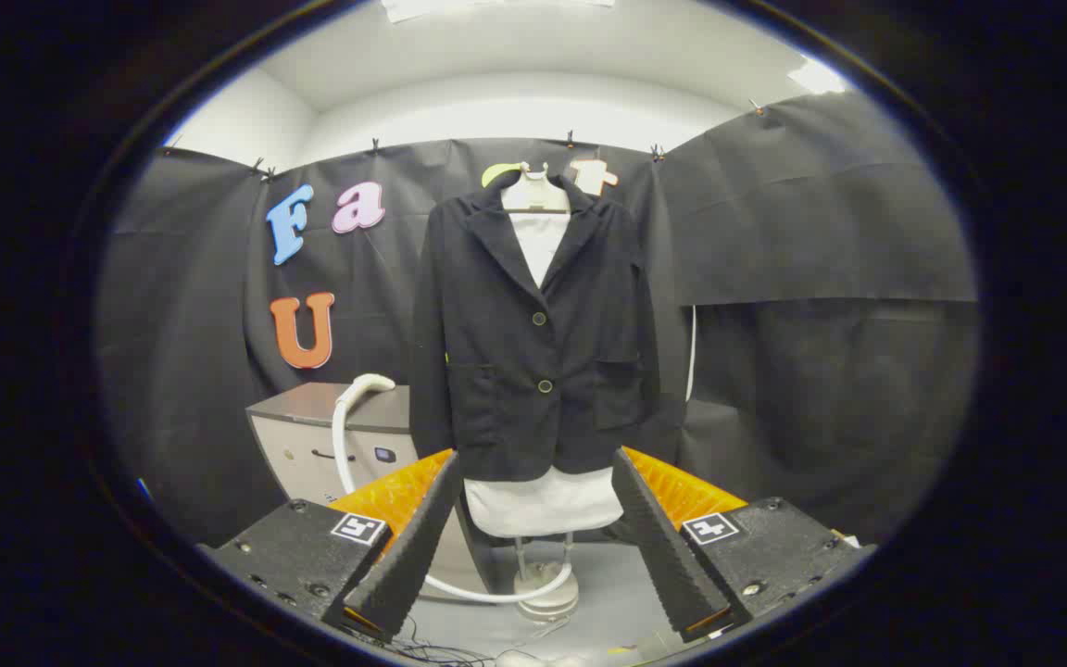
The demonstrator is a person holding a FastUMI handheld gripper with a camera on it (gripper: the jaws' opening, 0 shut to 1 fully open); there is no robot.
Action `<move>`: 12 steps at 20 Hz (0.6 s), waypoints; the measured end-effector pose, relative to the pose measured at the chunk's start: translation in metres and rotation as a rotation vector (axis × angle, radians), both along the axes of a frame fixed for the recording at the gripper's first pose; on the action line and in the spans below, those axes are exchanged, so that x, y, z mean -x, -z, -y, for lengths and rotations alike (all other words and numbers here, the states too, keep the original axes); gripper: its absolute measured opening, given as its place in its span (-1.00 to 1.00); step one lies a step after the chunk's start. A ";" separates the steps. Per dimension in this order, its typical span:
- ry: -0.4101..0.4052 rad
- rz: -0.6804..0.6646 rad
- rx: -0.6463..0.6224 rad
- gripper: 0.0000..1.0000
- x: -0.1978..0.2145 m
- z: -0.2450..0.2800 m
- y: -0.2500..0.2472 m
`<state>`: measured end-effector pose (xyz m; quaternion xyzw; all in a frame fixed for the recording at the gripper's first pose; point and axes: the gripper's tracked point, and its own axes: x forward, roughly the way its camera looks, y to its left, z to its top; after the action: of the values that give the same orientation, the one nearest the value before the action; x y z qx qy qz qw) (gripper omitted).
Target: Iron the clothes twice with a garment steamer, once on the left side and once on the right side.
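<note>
A black blazer hangs buttoned on a white mannequin torso, straight ahead and beyond my fingers. The torso stands on a pole with a round white base. The garment steamer's white head rests on a grey cabinet left of the blazer, and its white hose curves down along the floor toward the stand's base. My gripper is open, its fingers spread wide with nothing between them, well short of the blazer.
Black cloth walls the booth behind and on both sides of the blazer. A thin white cord hangs just right of the blazer. Dark cables lie on the grey floor below my fingers.
</note>
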<state>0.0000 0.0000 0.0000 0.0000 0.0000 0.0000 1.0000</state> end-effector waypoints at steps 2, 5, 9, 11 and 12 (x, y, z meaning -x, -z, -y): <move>-0.006 -0.005 -0.006 1.00 -0.001 -0.004 0.001; -0.005 -0.011 -0.017 1.00 -0.005 -0.009 0.001; -0.003 -0.021 -0.018 1.00 -0.010 -0.014 0.002; -0.003 -0.020 -0.012 1.00 -0.012 -0.017 0.002; -0.004 -0.020 -0.011 1.00 -0.013 -0.018 0.002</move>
<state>0.0132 0.0184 -0.0016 0.0055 0.0101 0.0021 0.9999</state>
